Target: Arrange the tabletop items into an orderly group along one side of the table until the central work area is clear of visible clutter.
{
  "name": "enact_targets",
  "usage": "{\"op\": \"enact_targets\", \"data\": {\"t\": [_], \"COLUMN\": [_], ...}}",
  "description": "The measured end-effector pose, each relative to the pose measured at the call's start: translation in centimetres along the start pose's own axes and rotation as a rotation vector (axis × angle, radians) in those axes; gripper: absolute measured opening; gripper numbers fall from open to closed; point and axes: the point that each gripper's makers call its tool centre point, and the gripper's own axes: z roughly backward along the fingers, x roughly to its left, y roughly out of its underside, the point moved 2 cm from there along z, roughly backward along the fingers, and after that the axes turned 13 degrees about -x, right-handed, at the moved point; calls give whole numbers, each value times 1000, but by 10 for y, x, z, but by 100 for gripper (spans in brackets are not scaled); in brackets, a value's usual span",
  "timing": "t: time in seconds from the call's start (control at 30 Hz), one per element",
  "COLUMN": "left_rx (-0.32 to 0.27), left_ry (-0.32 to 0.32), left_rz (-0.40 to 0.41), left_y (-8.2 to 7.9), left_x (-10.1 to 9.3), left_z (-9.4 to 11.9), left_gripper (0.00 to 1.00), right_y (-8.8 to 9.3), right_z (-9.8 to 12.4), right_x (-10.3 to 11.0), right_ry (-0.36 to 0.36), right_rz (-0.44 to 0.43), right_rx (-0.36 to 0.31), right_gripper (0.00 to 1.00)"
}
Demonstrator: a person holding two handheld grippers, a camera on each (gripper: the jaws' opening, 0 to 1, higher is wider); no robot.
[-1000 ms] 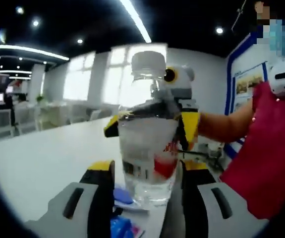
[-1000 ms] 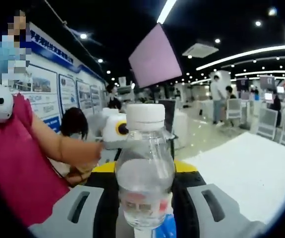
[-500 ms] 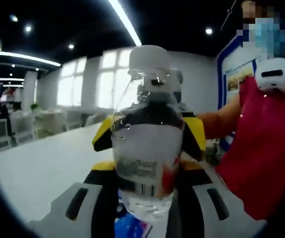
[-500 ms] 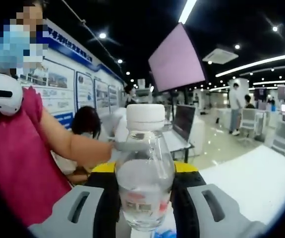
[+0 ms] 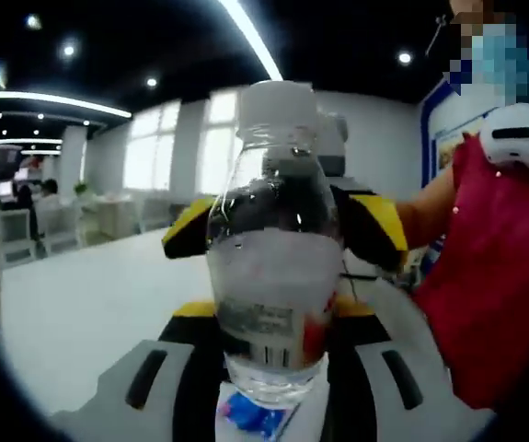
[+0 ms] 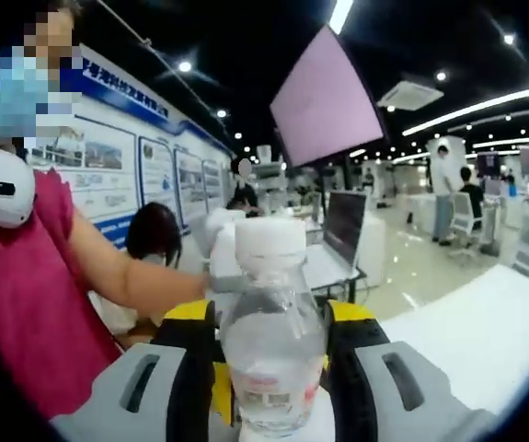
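One clear water bottle (image 5: 273, 276) with a white cap is seen, upright and raised above the white table (image 5: 80, 304), pinched between both pairs of tongs at once. The left tongs (image 5: 271, 368) are pressed against its lower body; the right tongs (image 6: 270, 368) are clamped on it from the opposite side, and their yellow-tipped jaws are also seen behind the bottle in the left gripper view. To do this well, the bottle should be kept vertical, lowered gently at the table's edge, and one grip released first. Two tongs and one blue wrapper (image 5: 250, 414) beneath are counted.
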Motion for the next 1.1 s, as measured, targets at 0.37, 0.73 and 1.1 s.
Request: {"op": "enact_targets", "data": {"t": [0.37, 0.73, 1.1], "left_rx": [61, 108, 224], "left_ry": [-36, -36, -12], "left_rz": [-1, -28, -78], "left_y": [24, 56, 112], "left_x": [43, 95, 147], "left_z": [11, 15, 16], "left_gripper": [40, 41, 41], "right_y": [-2, 38, 95], "right_z": [-15, -30, -33], "right_x": [-41, -92, -135], "right_ry": [31, 43, 53], "right_rz": [45, 75, 129], "right_rx": [-43, 36, 133], "right_gripper": [24, 22, 22]}}
